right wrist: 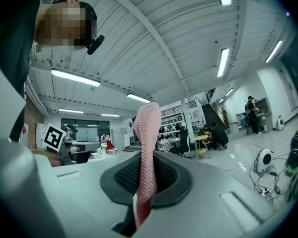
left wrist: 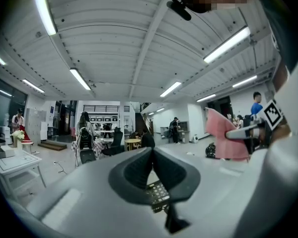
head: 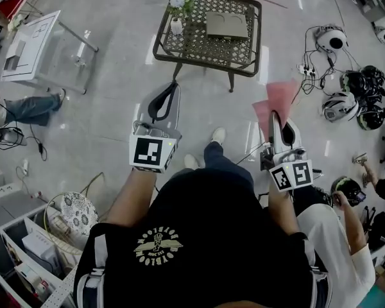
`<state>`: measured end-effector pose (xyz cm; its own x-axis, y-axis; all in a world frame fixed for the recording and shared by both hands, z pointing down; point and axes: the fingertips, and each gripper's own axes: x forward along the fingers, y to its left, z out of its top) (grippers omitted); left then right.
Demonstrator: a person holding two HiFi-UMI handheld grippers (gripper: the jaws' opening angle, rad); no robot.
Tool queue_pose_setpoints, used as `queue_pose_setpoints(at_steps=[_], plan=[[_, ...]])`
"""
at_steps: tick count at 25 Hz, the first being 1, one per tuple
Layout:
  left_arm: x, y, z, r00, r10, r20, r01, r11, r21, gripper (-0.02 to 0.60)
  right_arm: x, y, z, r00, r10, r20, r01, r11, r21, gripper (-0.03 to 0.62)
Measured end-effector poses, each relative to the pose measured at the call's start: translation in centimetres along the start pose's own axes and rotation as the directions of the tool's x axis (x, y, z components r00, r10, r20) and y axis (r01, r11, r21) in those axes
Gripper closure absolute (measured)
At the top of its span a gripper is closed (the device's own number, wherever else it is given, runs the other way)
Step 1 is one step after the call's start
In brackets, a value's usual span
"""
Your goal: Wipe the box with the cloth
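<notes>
A flat grey-green box [head: 227, 25] lies on a dark metal lattice table [head: 194, 43] ahead of me on the floor. Both grippers are held at waist height, well short of that table. My right gripper [head: 274, 115] is shut on a pink cloth [head: 277, 100], which stands up as a knitted strip [right wrist: 147, 152] between the pads in the right gripper view. The left gripper [head: 175, 85] is shut with nothing in it, its pads meeting at the tips [left wrist: 152, 151]. From the left gripper view the pink cloth [left wrist: 219, 137] shows off to the right.
A small vase of white flowers [head: 178, 6] stands on the lattice table's left corner. A white side table [head: 32, 43] is at the far left, helmets and cables [head: 356, 92] lie at the right, a seated person [head: 346, 236] is close on my right, and shelves [head: 25, 249] are at bottom left.
</notes>
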<state>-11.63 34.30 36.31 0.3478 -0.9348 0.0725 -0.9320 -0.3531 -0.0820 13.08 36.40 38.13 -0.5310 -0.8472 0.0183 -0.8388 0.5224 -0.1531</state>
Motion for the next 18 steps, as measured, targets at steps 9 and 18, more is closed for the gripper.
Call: queue_pose_setpoints(at_steps=[9, 18], plan=[[4.6, -0.1, -2.3, 0.998, 0.001, -0.060, -0.002, 1.000, -0.026, 0.581, 3.0, -3.7, -1.5, 0.999, 0.012, -0.048, -0.011, 0.999, 0.037, 0.577], [9.7, -0.6, -3.5, 0.997, -0.011, -0.083, 0.006, 0.998, -0.060, 0.581, 5.9, -7.9, -1.7, 0.997, 0.007, -0.081, -0.002, 0.998, 0.059, 0.577]])
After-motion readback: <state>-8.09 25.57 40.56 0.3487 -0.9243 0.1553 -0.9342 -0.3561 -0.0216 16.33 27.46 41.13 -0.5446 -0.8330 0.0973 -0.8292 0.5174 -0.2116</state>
